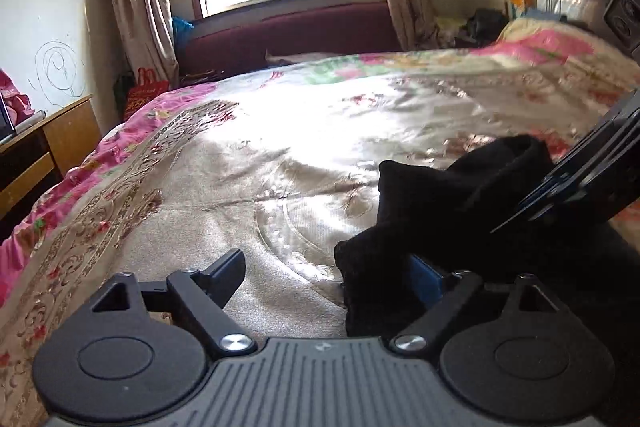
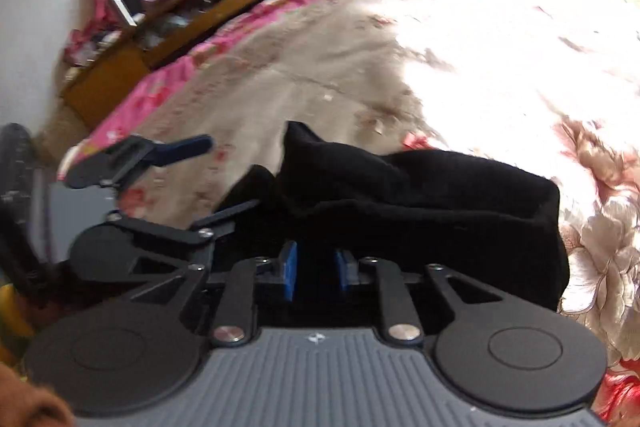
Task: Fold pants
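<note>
Right wrist | right gripper (image 2: 316, 273) jaws clamp black pants (image 2: 440, 211) | bedspread (image 2: 460, 39)

Left gripper (image 1: 332, 283): jaws spread wide, nothing pressed between pads, angled down; right finger partly hidden behind dark cloth, left finger (image 1: 226, 277) bare. Right gripper (image 2: 316, 269): blue pads (image 2: 289, 269) drawn close together, only narrow gap showing, dark cloth at tips, grip on it not clear; pitched steeply down, image blurred.

Both wrist views look down, close, sharing the bed (image 1: 248, 131).
</note>
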A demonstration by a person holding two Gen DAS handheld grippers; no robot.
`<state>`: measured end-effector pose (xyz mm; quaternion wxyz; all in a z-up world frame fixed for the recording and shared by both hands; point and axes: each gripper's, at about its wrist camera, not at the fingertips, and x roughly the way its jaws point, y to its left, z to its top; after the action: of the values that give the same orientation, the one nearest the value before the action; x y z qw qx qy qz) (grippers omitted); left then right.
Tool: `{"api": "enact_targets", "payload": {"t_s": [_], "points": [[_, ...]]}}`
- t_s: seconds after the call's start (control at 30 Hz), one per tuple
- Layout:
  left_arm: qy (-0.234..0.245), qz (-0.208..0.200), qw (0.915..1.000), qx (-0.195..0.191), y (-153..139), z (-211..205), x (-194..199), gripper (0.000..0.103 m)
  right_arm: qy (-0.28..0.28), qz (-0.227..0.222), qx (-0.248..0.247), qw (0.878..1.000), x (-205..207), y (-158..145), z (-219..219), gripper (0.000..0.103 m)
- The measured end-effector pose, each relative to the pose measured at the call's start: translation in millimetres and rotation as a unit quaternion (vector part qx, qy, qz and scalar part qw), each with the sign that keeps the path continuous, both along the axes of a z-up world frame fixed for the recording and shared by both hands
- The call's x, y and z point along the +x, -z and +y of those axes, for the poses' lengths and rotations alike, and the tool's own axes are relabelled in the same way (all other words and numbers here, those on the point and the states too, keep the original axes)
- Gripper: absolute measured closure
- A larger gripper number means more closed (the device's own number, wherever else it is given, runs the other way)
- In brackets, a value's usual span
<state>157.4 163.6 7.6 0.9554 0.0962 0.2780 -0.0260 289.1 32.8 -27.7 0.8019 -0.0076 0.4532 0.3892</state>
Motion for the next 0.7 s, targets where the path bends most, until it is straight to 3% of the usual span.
{"api": "enact_targets", "payload": {"t_s": [0.1,0.17,0.2,0.27,0.4,0.57,0.63,0.7], "points": [[-0.026,0.026,0.9993,0.008,9.3,-6.2,24.1,0.003,0.06,0.045,0.046,0.996,24.7,15.4,-6.9,0.103],[-0.033,0.034,0.9988,-0.009,4.5,-2.6,32.6,0.002,0.111,0.087,0.099,0.985,32.2,15.2,-25.9,0.103],[-0.038,0.042,0.9981,-0.024,1.7,2.4,36.6,0.002,0.137,0.099,0.12,0.978,30.5,12.9,-36.3,0.099],[-0.057,0.048,0.9968,-0.029,-5.1,8.4,35.3,0.002,0.158,0.07,0.142,0.975,12.2,-1.8,-52.8,0.088],[-0.065,0.027,0.9975,-0.007,-20.9,16.5,4.5,0.002,0.141,0.002,0.112,0.984,-16.5,-18.4,-57.5,0.083],[-0.028,-0.02,0.9986,0.04,-34.8,0.3,-32.5,0.003,0.156,-0.013,0.073,0.985,-0.2,-7.6,-36.8,0.085],[0.007,-0.021,0.9973,0.07,-30.3,-16.4,-24.4,0.002,0.166,-0.008,0.062,0.984,15.3,-0.1,-28.8,0.088],[0.012,0.011,0.9945,0.104,-14.2,-30.4,1.1,0.002,0.19,-0.014,0.029,0.981,27.0,11.6,-27.3,0.09]]}}
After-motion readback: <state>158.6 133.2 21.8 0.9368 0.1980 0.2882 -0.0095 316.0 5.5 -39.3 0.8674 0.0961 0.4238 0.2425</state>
